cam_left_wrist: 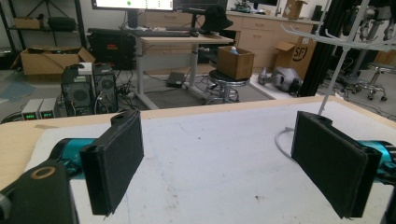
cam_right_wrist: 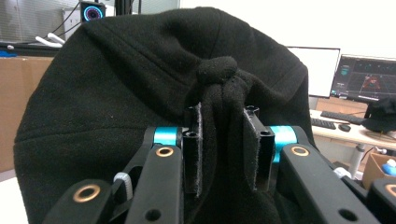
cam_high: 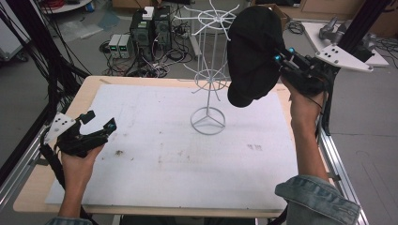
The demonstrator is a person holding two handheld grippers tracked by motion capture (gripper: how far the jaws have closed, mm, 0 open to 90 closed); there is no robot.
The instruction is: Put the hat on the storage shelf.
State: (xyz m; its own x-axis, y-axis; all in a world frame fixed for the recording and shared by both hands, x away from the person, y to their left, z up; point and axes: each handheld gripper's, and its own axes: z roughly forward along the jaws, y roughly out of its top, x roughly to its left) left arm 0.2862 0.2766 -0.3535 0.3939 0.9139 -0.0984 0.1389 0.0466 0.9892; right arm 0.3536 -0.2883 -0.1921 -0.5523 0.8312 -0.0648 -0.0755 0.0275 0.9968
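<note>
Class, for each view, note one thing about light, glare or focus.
High view: even light, black hat shows little detail. Left gripper view: sharp fingers, soft background. Right gripper view: bright wall behind, hat dark, monitors glowing.

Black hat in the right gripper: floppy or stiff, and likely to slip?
Probably floppy: the black hat sags below the right gripper and bunches into folds between the pads. It looks like fleece, so likely light and grippy, not slippery. It may snag on the white wire rack.
</note>
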